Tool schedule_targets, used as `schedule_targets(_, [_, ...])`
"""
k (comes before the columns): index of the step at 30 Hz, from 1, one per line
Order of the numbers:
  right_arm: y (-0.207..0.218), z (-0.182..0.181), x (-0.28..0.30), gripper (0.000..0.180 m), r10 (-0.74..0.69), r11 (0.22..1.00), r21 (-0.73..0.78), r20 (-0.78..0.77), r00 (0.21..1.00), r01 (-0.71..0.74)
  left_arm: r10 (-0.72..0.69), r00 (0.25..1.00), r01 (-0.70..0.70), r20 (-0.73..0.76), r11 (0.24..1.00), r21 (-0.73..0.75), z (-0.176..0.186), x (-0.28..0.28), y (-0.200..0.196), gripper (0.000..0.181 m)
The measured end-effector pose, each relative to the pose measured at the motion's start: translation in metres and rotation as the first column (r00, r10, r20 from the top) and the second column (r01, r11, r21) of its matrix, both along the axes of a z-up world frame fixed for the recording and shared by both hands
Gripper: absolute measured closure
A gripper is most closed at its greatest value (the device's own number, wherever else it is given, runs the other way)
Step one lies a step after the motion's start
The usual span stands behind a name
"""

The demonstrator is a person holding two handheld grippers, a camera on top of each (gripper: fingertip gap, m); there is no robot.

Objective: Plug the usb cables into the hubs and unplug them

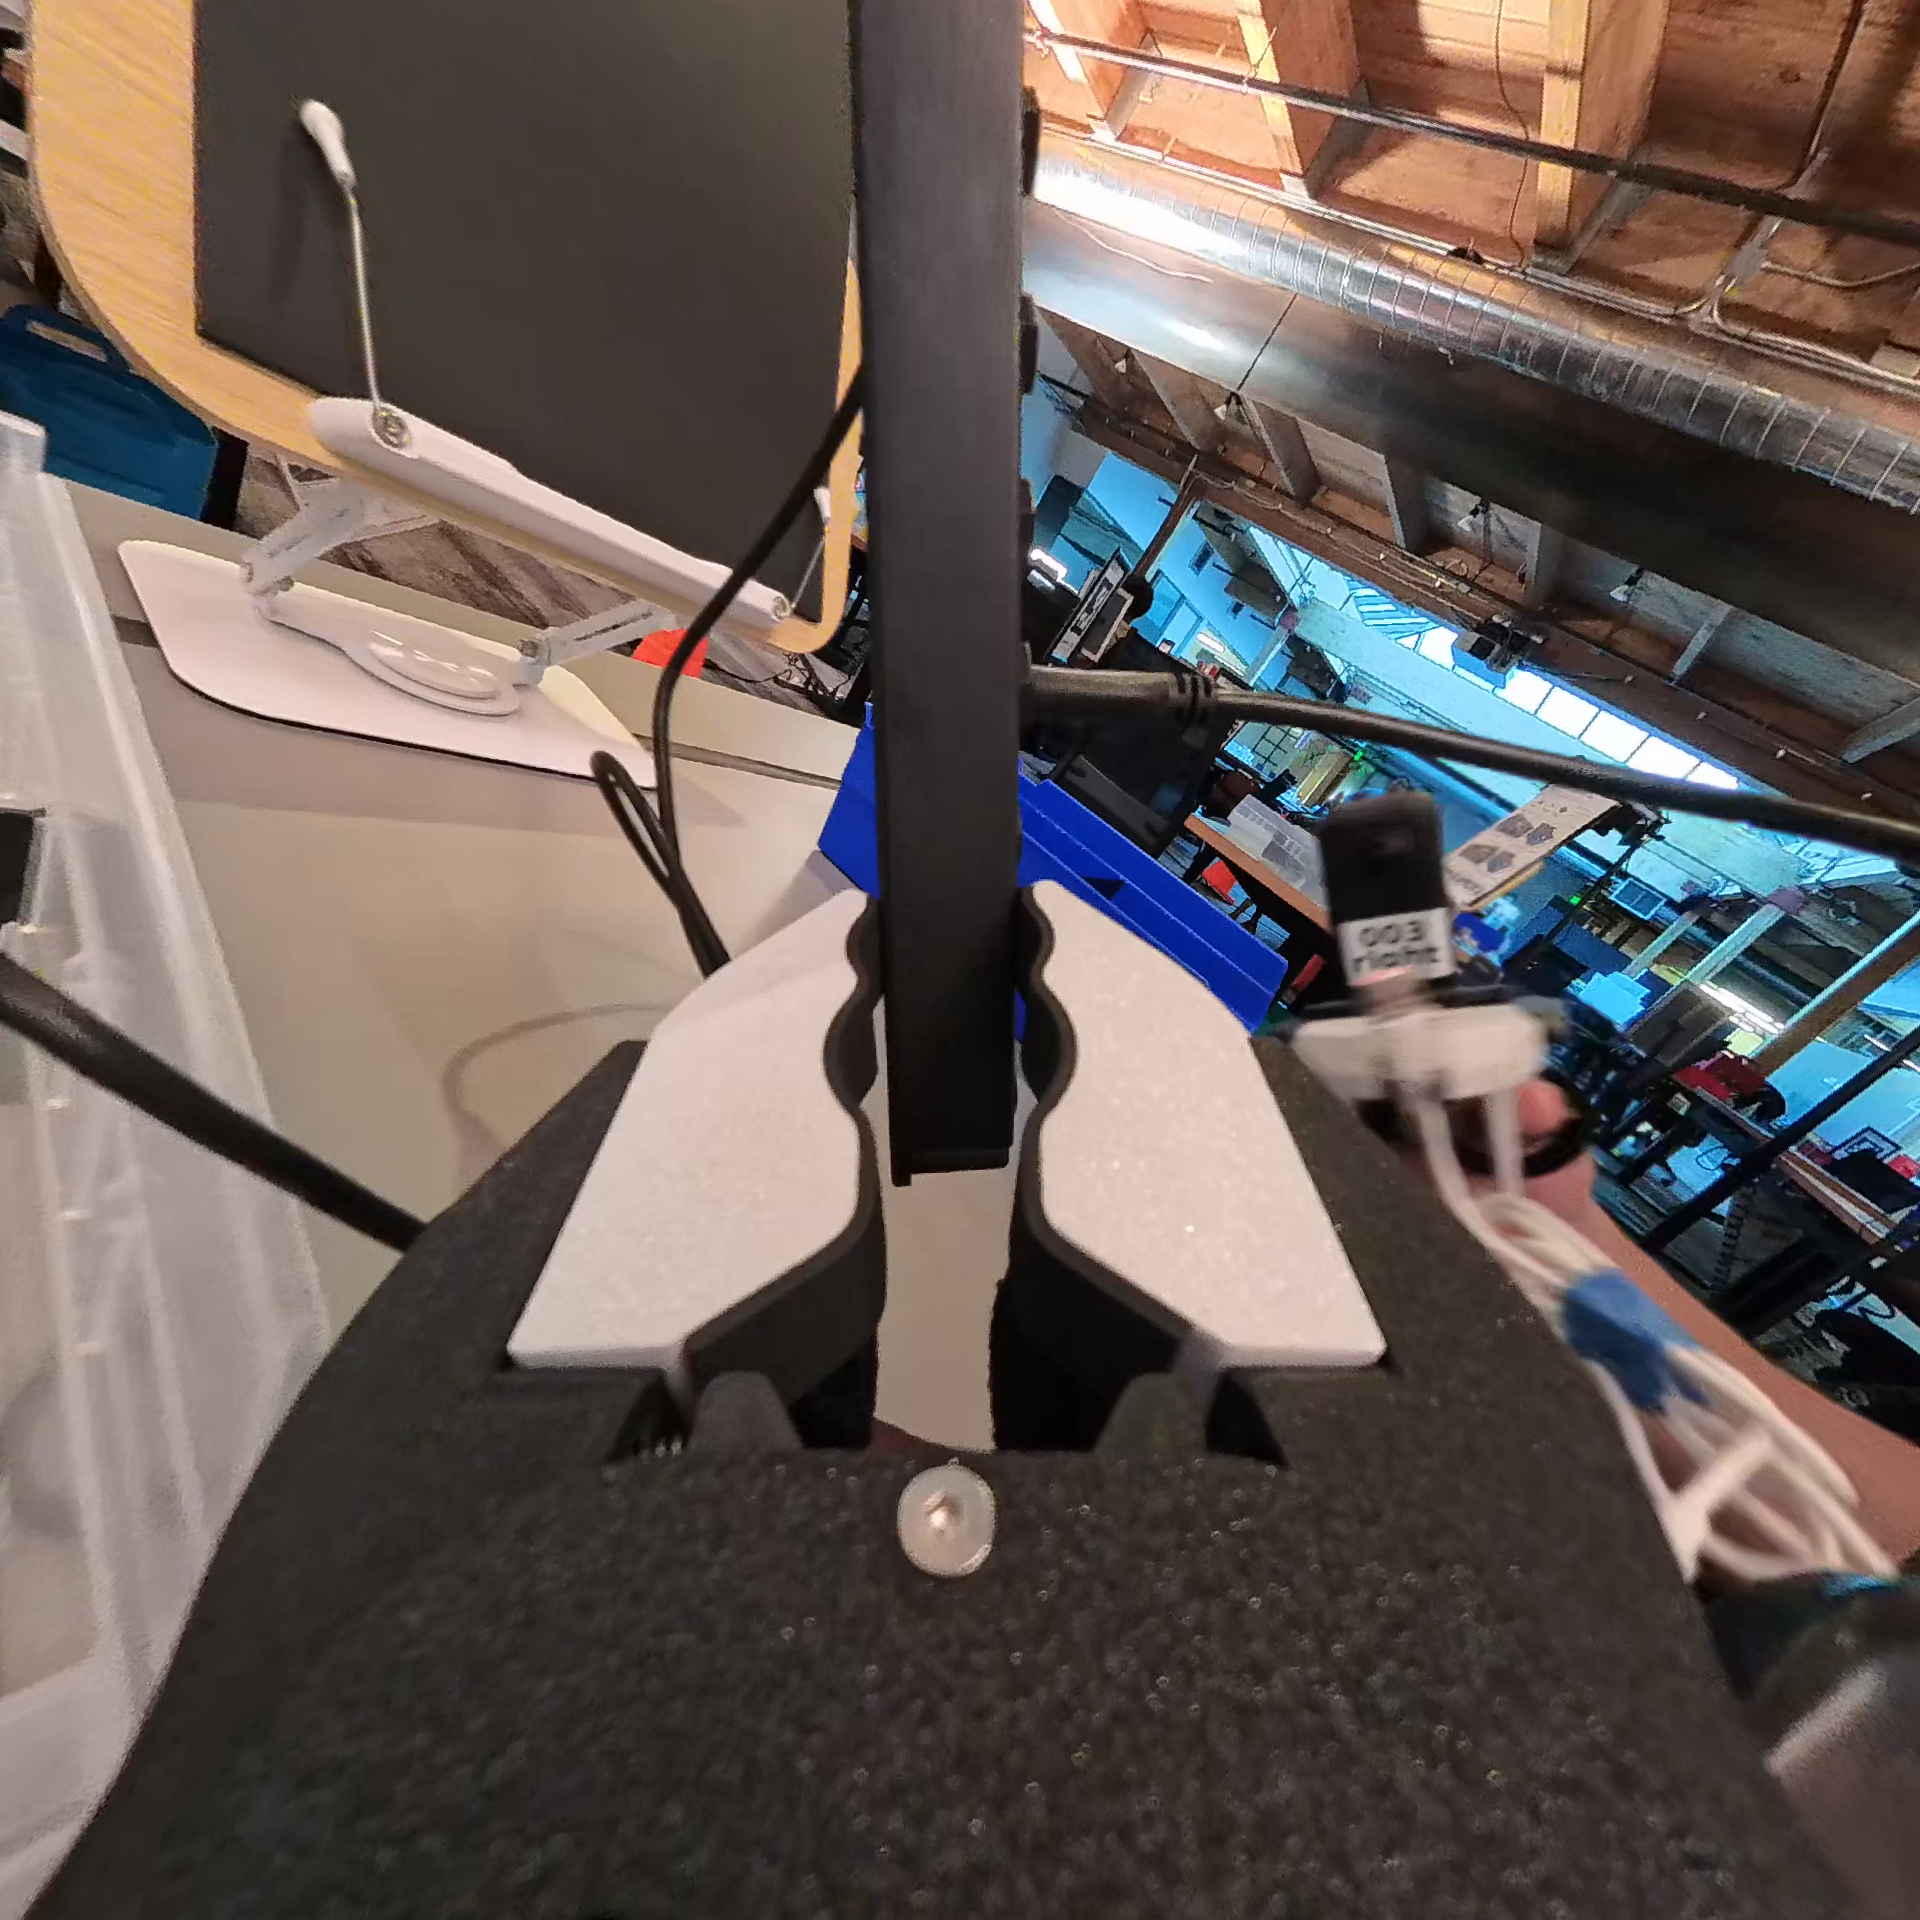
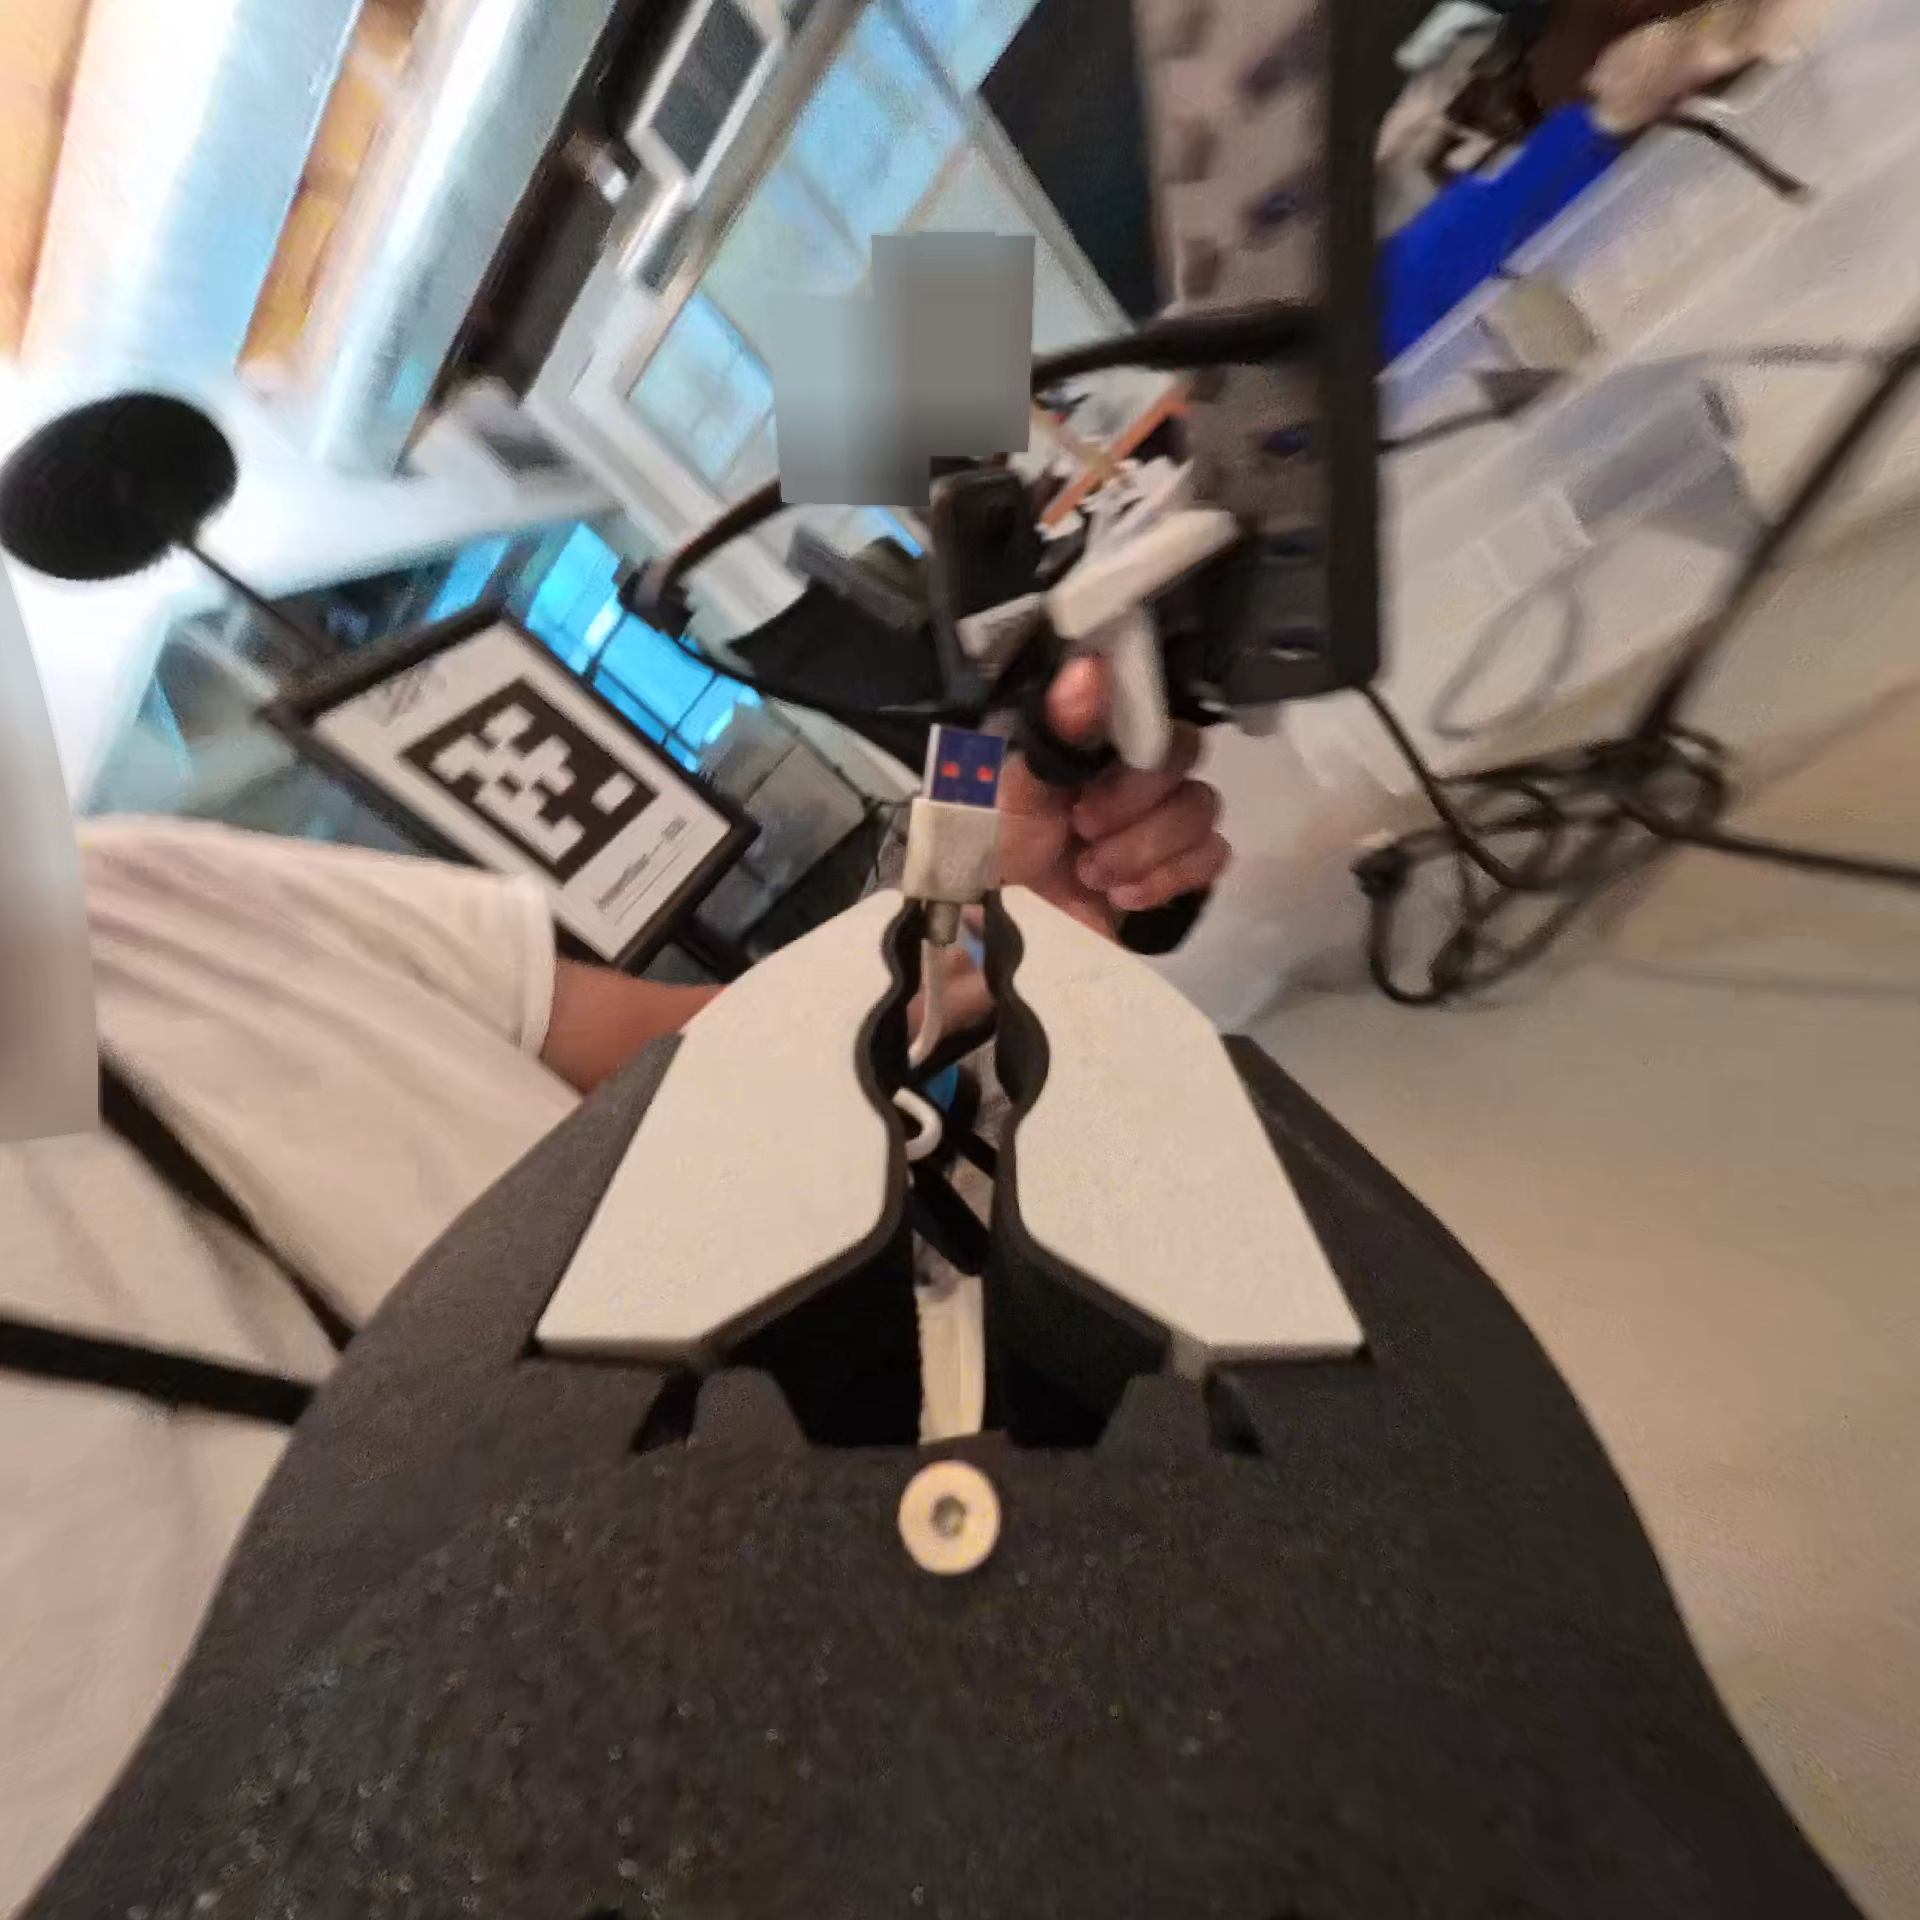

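My left gripper [image 1: 943,914] is shut on a long black USB hub [image 1: 940,582] and holds it upright in the air. A black cable [image 1: 1351,727] is plugged into the hub's right side. My right gripper [image 2: 948,914] is shut on a white USB cable [image 2: 948,847]; its blue-tongued plug [image 2: 964,767] sticks out past the fingertips. In the right wrist view the hub [image 2: 1273,343] is up and to the right, held by the left gripper [image 2: 1132,582] in a person's hand. The plug is apart from the hub. The right gripper [image 1: 1423,1039] with the bundled white cable [image 1: 1662,1382] shows in the left wrist view.
A tablet on a white stand [image 1: 416,623] sits on the grey table [image 1: 416,987]. A blue bin [image 1: 1132,894] lies behind the hub. A clear plastic box [image 1: 114,1143] is at the left. Black cables [image 2: 1538,862] trail over the table. A framed marker board [image 2: 540,769] stands beside a person.
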State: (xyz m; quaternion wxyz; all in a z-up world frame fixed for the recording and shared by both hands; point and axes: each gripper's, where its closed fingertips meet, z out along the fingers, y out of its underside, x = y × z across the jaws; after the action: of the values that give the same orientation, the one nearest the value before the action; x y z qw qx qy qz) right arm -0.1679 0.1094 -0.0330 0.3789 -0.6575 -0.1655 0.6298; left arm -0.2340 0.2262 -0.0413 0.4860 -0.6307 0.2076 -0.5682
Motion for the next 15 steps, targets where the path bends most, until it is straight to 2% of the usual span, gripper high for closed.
schedule_targets(1, [0.011,-0.018,0.006,0.169,-0.045,0.996,-0.079,0.030,0.999,0.047,0.000,1.000,0.000,0.000,1.000,0.001,0.000,0.000,0.000,0.157])
schedule_targets(3, [0.025,-0.067,0.018,0.169,-0.113,0.977,-0.148,0.249,0.962,0.153,0.000,1.000,0.000,-0.001,1.000,0.001,0.000,0.000,0.000,0.158])
schedule_targets(4, [0.029,-0.092,0.026,0.168,-0.135,0.971,-0.130,0.408,0.903,0.203,-0.004,1.000,0.004,0.000,1.000,-0.001,0.000,0.000,0.000,0.157])
schedule_targets(6, [0.037,-0.128,0.047,0.165,-0.201,0.958,-0.014,0.677,0.708,0.286,-0.004,1.000,0.004,-0.004,1.000,0.002,0.000,0.001,-0.001,0.157])
schedule_targets(11, [0.045,-0.134,0.062,0.154,-0.329,0.937,0.235,0.844,0.424,0.260,-0.014,1.000,0.014,-0.011,1.000,0.007,0.000,0.003,-0.002,0.157])
schedule_targets(15, [0.048,-0.139,0.062,0.144,-0.376,0.914,0.300,0.880,0.291,0.275,-0.009,1.000,0.009,-0.011,1.000,0.014,0.000,0.002,-0.003,0.157])
